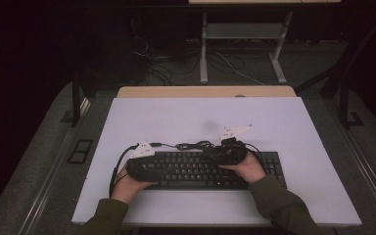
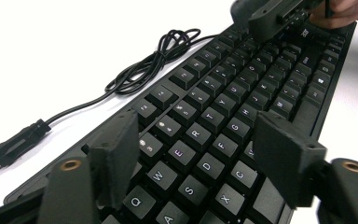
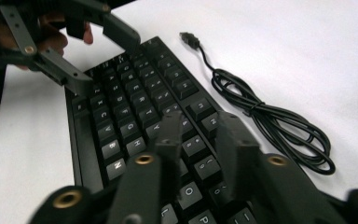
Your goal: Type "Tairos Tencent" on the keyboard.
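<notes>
keyboard [image 1: 196,169] is partly hidden by both hands; left tongs [image 2: 200,149] wide above keys, right tongs [image 3: 198,140] narrow, holding nothing.

I take this for a lab or test room: my white work board [image 1: 293,142] lies on a wooden table [image 1: 205,91], a second metal-legged desk [image 1: 245,44] stands behind, loose cables [image 1: 225,66] trail over grey carpet, and the surroundings are dark.

keyboard [image 1: 196,169]: black, white legends | cable [image 3: 270,121]: black | table [image 1: 176,117]: white
</notes>
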### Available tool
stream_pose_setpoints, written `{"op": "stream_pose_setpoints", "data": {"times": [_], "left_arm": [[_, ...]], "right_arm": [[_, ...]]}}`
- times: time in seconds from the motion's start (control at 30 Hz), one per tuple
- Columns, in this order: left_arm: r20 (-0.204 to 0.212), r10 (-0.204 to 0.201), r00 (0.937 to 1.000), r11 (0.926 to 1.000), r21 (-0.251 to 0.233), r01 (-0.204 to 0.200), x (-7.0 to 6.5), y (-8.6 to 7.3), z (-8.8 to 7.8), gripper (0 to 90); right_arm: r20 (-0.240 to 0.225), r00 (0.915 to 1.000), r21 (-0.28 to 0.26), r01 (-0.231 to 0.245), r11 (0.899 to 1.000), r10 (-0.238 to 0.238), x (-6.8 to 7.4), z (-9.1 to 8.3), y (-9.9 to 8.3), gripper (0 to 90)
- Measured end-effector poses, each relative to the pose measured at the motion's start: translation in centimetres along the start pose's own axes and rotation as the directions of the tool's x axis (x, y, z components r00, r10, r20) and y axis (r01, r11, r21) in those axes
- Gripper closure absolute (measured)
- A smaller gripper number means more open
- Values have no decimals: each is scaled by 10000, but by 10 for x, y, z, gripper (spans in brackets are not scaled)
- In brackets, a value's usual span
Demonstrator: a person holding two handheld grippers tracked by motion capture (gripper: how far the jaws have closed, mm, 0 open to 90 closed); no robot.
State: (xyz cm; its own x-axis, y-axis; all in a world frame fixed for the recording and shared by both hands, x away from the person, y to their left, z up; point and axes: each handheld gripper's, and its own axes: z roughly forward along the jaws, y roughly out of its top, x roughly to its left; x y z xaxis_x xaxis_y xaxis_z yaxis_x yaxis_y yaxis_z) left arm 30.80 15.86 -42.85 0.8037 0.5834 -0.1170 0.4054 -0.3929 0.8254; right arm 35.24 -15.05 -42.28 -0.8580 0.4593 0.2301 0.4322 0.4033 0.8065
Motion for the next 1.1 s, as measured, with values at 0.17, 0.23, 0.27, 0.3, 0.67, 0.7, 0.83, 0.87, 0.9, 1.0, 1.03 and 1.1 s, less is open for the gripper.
{"op": "stream_pose_setpoints", "data": {"times": [0.17, 0.23, 0.27, 0.3, 0.67, 0.7, 0.83, 0.87, 0.9, 1.0, 1.03, 1.1], "left_arm": [[-31, -11, 10000, 10000, -47, 11, 1, -1, 1, 253], [-35, -15, 10000, 10000, -33, 15, 1, -2, 1, 245], [-39, -13, 10000, 10000, -31, 12, 1, -2, 1, 242], [-43, 12, 10000, 10000, -13, -12, 1, -2, 1, 236], [-35, 37, 10000, 10000, 4, -37, 1, -3, 2, 213], [-42, 30, 10000, 10000, 11, -30, 1, -3, 3, 214], [6, 50, 10000, 10000, 40, -50, 1, -3, 3, 213], [10, 61, 10000, 10000, 42, -61, 1, -3, 4, 213], [9, 65, 10000, 10000, 43, -65, 1, -3, 3, 213], [4, 53, 10000, 10000, 29, -53, 1, -3, 3, 213], [-4, 54, 10000, 10000, 33, -54, 1, -3, 3, 213], [-4, 53, 10000, 10000, 31, -53, 1, -3, 3, 213]], "right_arm": [[-111, 9998, 291, 178, 9994, -175, 2, 2, -1, 816], [-190, 9995, 404, 252, 9989, -244, 3, 3, -2, 853], [-207, 9994, 438, 284, 9986, -275, 3, 3, -2, 868], [-242, 9993, 504, 310, 9982, -298, 3, 3, -2, 883], [-421, 9979, 1171, 537, 9917, -490, 1, 7, -7, 894], [-435, 9978, 1239, 542, 9908, -491, 1, 7, -7, 893], [-472, 9977, 1422, 558, 9883, -495, 2, 9, -8, 894], [-467, 9976, 1462, 583, 9875, -520, 2, 10, -8, 893], [-464, 9974, 1486, 616, 9870, -552, 2, 10, -9, 894], [-454, 9973, 1528, 638, 9862, -575, 1, 10, -9, 894], [-448, 9974, 1531, 629, 9862, -567, 1, 11, -9, 893], [-434, 9975, 1540, 613, 9862, -552, 1, 10, -9, 894]]}}
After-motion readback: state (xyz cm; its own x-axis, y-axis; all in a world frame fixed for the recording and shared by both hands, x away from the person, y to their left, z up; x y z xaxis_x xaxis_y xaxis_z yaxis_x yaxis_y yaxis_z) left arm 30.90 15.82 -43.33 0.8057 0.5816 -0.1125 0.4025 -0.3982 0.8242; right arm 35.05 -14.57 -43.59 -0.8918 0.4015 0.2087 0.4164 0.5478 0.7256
